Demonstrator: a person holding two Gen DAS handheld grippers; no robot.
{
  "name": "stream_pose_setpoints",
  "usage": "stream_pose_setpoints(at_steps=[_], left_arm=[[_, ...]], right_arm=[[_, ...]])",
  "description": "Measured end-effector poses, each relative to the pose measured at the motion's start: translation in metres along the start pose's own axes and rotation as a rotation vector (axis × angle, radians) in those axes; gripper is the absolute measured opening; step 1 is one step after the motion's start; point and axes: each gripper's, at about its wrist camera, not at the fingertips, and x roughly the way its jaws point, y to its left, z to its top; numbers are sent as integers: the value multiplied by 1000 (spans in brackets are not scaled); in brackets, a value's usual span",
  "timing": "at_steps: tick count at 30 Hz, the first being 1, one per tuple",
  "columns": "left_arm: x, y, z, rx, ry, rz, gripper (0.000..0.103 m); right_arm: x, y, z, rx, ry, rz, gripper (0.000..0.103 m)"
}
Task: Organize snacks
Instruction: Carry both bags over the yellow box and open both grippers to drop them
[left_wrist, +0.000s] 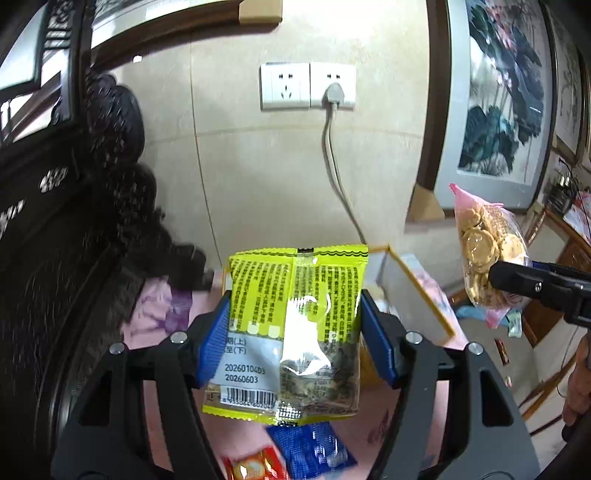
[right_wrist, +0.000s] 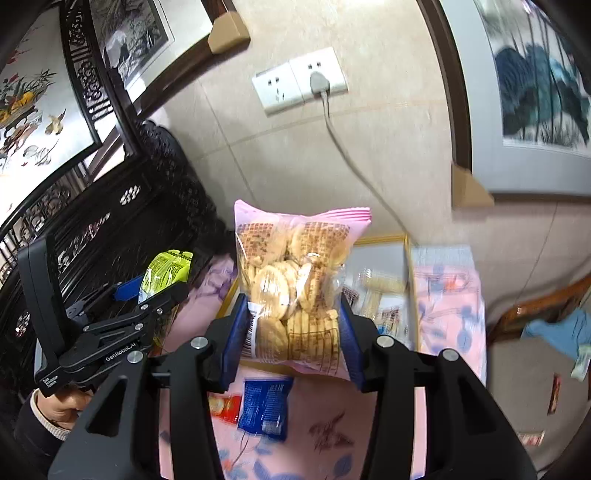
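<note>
My left gripper is shut on a yellow snack packet and holds it upright above the pink tablecloth; the packet also shows in the right wrist view. My right gripper is shut on a pink bag of round biscuits, held up in the air; the bag shows at the right of the left wrist view. A white box with a yellow rim stands behind, with wrapped snacks inside. A blue packet and a red packet lie on the cloth below.
A dark carved wooden cabinet stands at the left. The tiled wall behind has sockets with a plugged cable. Framed paintings lean at the right. The box's pink lid lies beside the box. Small wrappers lie on the floor.
</note>
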Motion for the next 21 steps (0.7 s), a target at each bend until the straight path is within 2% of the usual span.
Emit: stream_pose_setpoints(at_steps=[8, 10, 11, 12, 13, 14, 15, 21], left_arm=[[51, -4, 45, -3, 3, 25, 69], [68, -6, 52, -13, 15, 56, 92], [71, -6, 53, -16, 17, 73, 101], [73, -7, 55, -18, 6, 112, 101], [73, -7, 55, -15, 3, 132, 101], [73, -6, 53, -14, 2, 149, 101], [70, -5, 49, -15, 0, 154, 101], [55, 16, 24, -83, 18, 133, 101]], right_arm=[[41, -9, 33, -17, -19, -9, 47], [53, -10, 39, -29, -10, -15, 49], [62, -11, 41, -39, 3, -40, 62], [64, -11, 42, -42, 2, -71, 78], [64, -13, 42, -38, -10, -109, 83], [59, -16, 40, -18, -36, -126, 95], [54, -19, 37, -2, -58, -117, 102], [45, -20, 19, 9, -50, -90, 102]])
